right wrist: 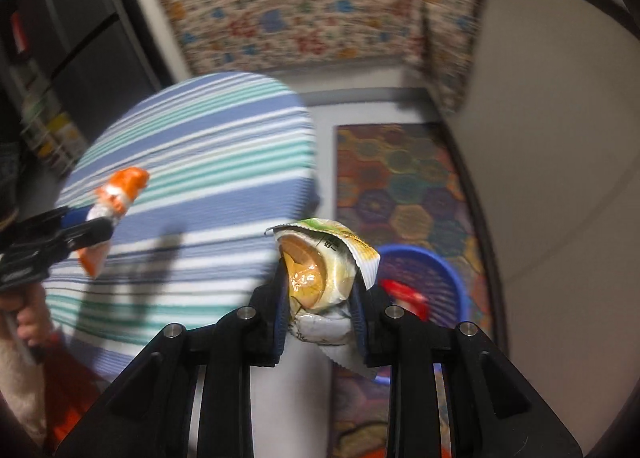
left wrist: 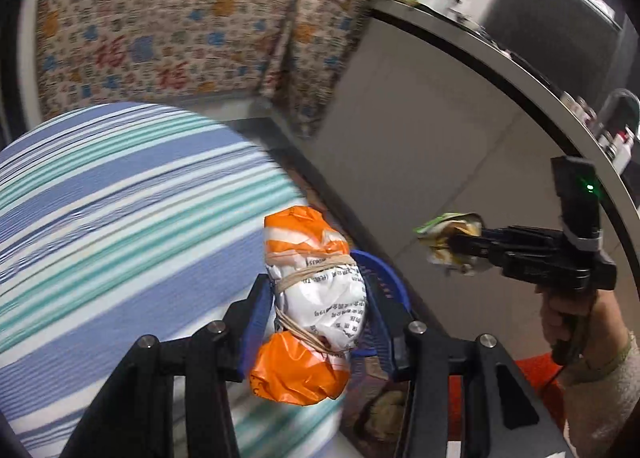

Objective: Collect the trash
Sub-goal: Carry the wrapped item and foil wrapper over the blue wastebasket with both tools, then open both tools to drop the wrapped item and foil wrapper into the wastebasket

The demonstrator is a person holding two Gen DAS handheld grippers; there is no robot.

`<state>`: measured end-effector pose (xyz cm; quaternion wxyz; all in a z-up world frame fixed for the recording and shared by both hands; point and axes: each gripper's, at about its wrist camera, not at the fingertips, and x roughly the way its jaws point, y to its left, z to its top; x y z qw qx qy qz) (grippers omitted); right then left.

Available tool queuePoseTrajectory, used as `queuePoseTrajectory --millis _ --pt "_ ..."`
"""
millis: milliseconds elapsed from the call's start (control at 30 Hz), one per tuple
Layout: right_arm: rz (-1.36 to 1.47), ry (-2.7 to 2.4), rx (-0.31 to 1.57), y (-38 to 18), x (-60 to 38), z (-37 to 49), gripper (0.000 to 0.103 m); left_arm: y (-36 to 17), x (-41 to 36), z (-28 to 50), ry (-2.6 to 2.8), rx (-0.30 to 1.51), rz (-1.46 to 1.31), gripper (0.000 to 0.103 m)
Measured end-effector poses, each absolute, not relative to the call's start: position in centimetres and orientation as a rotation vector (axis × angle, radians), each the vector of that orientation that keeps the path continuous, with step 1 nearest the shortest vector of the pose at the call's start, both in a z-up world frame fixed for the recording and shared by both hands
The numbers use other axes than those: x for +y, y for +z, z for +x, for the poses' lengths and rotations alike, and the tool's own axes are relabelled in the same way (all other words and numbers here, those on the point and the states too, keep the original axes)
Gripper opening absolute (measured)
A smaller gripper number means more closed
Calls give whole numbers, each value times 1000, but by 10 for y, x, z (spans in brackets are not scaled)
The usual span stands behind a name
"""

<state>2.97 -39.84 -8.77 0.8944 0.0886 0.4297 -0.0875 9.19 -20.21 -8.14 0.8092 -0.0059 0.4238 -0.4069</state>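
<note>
My left gripper [left wrist: 316, 298] is shut on an orange and white plastic packet [left wrist: 316, 290] bound with rubber bands, held above the edge of the striped table. It also shows in the right wrist view [right wrist: 116, 197]. My right gripper [right wrist: 320, 290] is shut on a crumpled green and white snack wrapper [right wrist: 324, 270], held over the floor between the table and a blue basket [right wrist: 436, 278]. The wrapper also shows in the left wrist view [left wrist: 448, 238]. The basket [left wrist: 384, 270] lies just behind the left fingers and holds a red piece of trash [right wrist: 404, 294].
A round table with a blue, teal and white striped cloth [left wrist: 120, 217] fills the left. A floral cloth [left wrist: 160, 29] hangs on the far wall. A white counter front [left wrist: 440, 137] curves along the right. A patterned rug [right wrist: 400, 185] lies under the basket.
</note>
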Motion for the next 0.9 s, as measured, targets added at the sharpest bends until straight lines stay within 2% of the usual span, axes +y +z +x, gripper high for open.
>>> queuePoseTrajectory --millis 133,300,767,833,867,900 --pt "208 -257 917 -102 -447 11 27 -93 -289 68 -938 927 74 47" --pt "256 -302 947 -128 -491 4 27 -133 -359 56 -960 957 180 47" --pt "518 -316 977 -205 -562 22 29 -214 -428 88 -954 1034 219 49" --pt "570 -315 971 -217 -572 23 36 -225 -434 94 -942 1053 219 49" --pt "593 -315 964 -221 -576 25 37 -228 -436 95 -932 1062 222 54" --pt "624 -312 951 -225 -581 25 47 -232 -437 97 -927 1068 222 64"
